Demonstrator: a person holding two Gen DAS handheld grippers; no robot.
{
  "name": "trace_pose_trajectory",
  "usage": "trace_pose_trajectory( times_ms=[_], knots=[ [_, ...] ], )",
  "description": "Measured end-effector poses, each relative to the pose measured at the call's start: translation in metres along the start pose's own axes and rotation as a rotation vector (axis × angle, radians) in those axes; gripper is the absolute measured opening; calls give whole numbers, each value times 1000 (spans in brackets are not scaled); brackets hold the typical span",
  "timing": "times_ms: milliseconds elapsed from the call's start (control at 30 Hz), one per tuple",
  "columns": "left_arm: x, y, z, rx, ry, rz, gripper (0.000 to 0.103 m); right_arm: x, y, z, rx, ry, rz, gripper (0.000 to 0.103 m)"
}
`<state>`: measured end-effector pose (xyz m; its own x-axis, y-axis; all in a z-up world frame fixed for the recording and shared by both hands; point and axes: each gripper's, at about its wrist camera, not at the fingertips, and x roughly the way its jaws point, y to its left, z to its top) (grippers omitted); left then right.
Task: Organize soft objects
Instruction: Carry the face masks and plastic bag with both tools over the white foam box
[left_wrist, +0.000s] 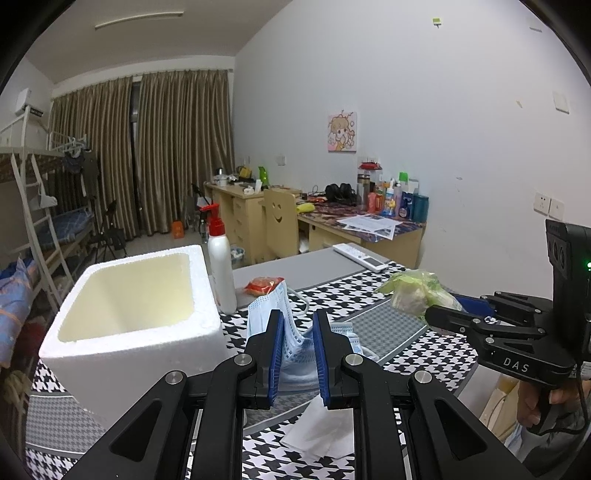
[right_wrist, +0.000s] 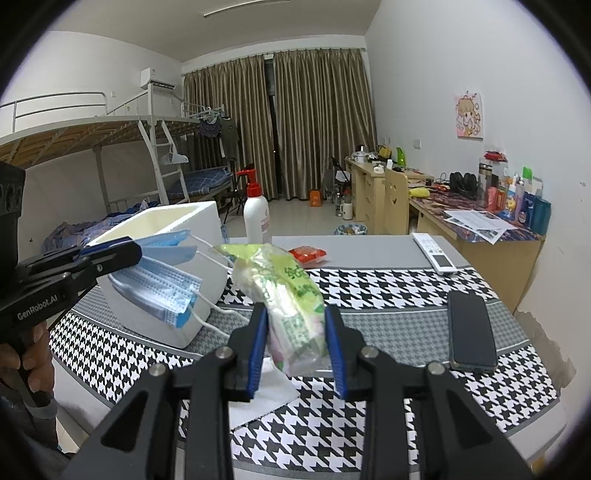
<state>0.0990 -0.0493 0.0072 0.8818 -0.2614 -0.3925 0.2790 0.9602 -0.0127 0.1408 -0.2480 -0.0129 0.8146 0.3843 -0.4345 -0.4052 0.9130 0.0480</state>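
Masks (left_wrist: 291, 332): blue disposable face masks, a bunch, clamped between the blue pads of the left gripper (left_wrist: 298, 343) at lower centre of the left wrist view. In the right wrist view the same bunch (right_wrist: 159, 288) hangs from the left gripper at left of frame, in front of the foam box, white ear loops dangling.

Packet (right_wrist: 291, 295): clear plastic packet with green print, soft contents, pinched between the pads of the right gripper (right_wrist: 295, 339) at lower centre of the right wrist view; seen again at right of the left wrist view (left_wrist: 413, 291), raised above the table.

Foam box (left_wrist: 136, 291): white, open-topped, standing at left on the houndstooth tablecloth (right_wrist: 369, 288).

Spray bottle (left_wrist: 221, 262): white with red trigger head, upright, just beside the box on its far side.

Red packet (left_wrist: 263, 285): small, lying on the grey table surface beyond the masks.

White tissue (left_wrist: 317, 428): flat on the cloth below the left gripper.

Remote control (right_wrist: 434, 253): white, upper right of the table.

Phone (right_wrist: 471, 332): dark, face up, right of the packet.
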Motion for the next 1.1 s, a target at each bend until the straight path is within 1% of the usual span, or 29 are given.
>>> trace_pose_trajectory(
  times_ms=[467,1100],
  knots=[
    [-5,0,9,1,-35,19,18,-3,5,11,-14,-33,13,35],
    [-12,14,24,-4,-84,47,18,-1,9,23,-32,-65,34,35]
  ],
)
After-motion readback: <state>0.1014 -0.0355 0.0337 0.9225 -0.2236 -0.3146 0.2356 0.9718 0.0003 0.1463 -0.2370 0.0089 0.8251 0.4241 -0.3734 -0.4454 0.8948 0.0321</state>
